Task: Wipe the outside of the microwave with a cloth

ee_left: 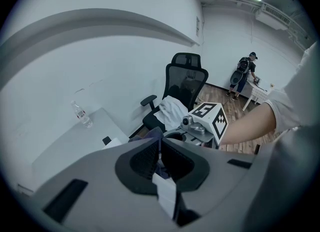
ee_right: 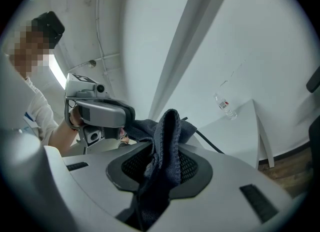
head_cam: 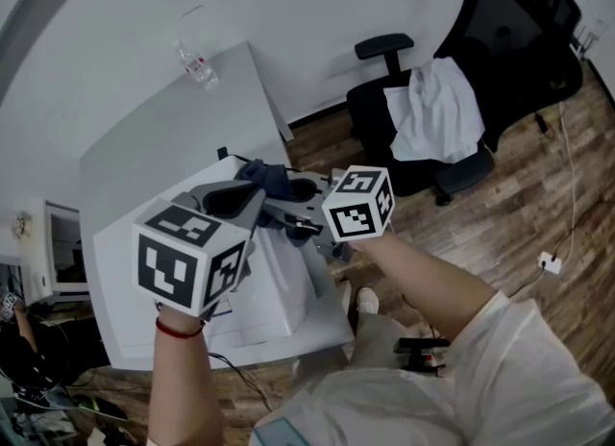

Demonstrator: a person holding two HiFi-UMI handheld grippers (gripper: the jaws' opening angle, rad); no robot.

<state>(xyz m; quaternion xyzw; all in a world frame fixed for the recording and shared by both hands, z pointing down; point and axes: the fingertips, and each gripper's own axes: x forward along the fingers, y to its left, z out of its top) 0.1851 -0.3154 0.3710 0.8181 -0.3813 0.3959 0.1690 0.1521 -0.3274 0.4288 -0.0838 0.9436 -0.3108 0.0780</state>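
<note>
Right gripper view: cloth (ee_right: 165, 141) pinched in right tool (ee_right: 161, 168).

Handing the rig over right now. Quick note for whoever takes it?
Left gripper: shut on an edge of the dark cloth.
Right gripper: shut on a fold of the same cloth.
The cloth is bunched between them over the white microwave on the table; contact is unclear.
Done: cloth in grip. Cannot tell if any face is wiped.
Left: wipe the top, sides and door.
</note>
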